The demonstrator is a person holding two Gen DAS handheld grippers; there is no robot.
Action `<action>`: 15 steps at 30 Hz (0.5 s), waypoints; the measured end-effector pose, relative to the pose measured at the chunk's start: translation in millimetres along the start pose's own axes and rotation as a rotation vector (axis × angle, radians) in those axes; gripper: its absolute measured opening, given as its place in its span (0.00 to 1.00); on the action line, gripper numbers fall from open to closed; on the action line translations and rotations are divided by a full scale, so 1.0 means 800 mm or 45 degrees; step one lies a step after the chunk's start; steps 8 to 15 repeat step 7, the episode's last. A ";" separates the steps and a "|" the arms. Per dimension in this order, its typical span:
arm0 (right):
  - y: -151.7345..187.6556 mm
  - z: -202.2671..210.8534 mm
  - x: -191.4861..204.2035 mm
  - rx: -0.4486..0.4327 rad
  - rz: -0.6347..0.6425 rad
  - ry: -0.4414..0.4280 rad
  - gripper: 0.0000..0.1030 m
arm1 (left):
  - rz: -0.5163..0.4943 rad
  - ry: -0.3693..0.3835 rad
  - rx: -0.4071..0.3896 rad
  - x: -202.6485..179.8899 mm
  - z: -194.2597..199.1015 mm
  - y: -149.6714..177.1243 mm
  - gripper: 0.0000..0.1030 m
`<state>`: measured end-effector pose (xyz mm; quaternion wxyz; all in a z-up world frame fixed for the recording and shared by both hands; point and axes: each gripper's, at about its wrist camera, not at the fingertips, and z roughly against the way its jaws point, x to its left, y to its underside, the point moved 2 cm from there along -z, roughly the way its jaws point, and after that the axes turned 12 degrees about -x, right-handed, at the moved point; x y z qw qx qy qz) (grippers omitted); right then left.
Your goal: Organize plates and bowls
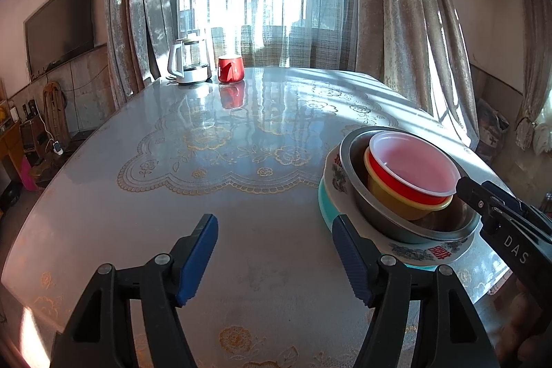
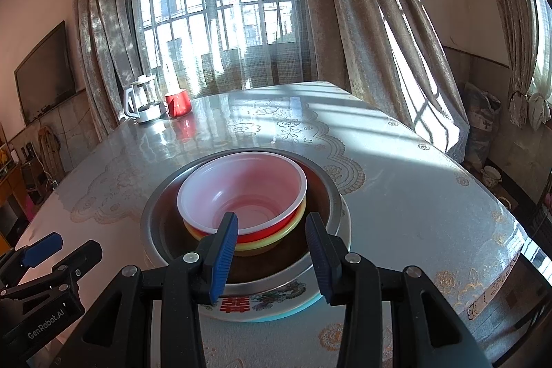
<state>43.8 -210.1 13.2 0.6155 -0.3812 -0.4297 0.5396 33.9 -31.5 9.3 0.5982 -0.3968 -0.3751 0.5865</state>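
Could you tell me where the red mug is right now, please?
The red mug stands at the table's far left end, just right of the white kettle, before the curtained window.

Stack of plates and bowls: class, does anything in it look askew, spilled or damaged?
The red bowl and the yellow bowl under it sit off-centre in the metal bowl, toward its near-left wall. No spill or damage shows.

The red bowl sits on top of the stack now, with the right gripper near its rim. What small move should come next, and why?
Probably draw the right gripper back and up, away from the stack. The red bowl already sits nested in the yellow bowl, inside the metal bowl on the patterned plate. The blue pads stand apart around the near rim without visibly pressing it. The left gripper is open over bare table.
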 end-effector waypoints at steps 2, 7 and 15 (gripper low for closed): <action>0.001 0.001 -0.001 -0.005 -0.004 0.004 0.40 | -0.012 -0.002 -0.036 -0.001 0.002 -0.001 0.67; -0.004 0.001 -0.016 -0.023 -0.018 0.028 0.40 | -0.017 0.003 -0.058 0.001 0.002 -0.007 0.66; -0.004 0.001 -0.016 -0.023 -0.018 0.028 0.40 | -0.017 0.003 -0.058 0.001 0.002 -0.007 0.66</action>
